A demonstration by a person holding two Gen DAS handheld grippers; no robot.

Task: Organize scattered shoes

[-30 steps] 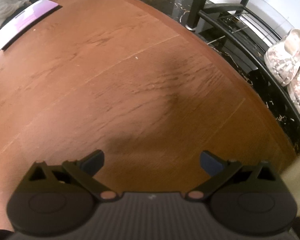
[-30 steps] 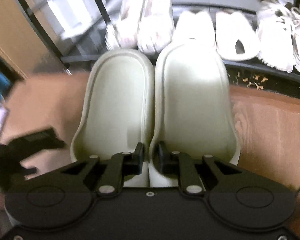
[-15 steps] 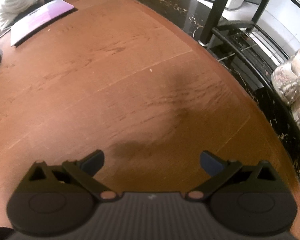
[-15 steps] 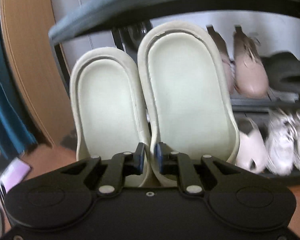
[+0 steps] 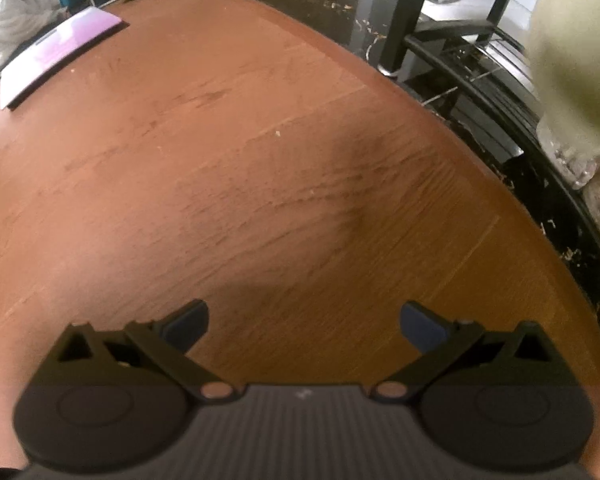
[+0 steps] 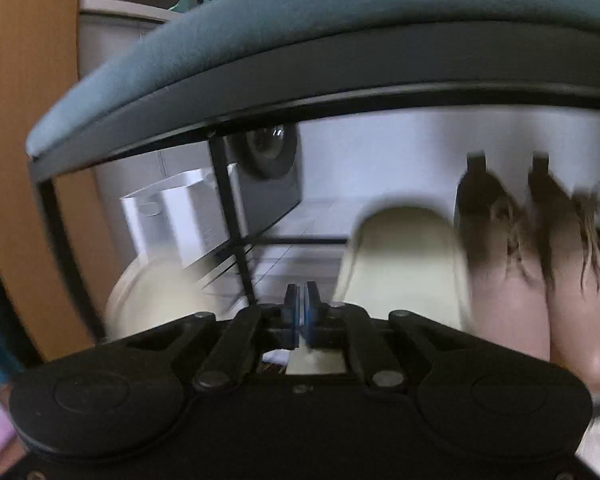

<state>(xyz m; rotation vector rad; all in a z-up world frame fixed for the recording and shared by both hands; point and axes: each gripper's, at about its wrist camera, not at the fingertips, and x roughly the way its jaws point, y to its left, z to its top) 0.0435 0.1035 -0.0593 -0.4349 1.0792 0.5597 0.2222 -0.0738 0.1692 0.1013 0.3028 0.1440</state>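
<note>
Right tongs [image 6: 301,312] pinched nearly closed, apparently on nothing, cream slippers [image 6: 404,264] splayed at 11 and 1 o'clock, toes into shoe rack [image 6: 236,216]; left tongs [image 5: 304,326] wide, empty, farther off.

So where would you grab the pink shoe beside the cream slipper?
Probably the opening's rim by the laces of the pink shoe, reaching in over its toe: the toe points here, broad and rounded; the rim is thin enough for the jaws.

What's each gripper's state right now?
Left gripper: open, empty.
Right gripper: closed; blur hides whether it pinches a cream slipper.
</note>
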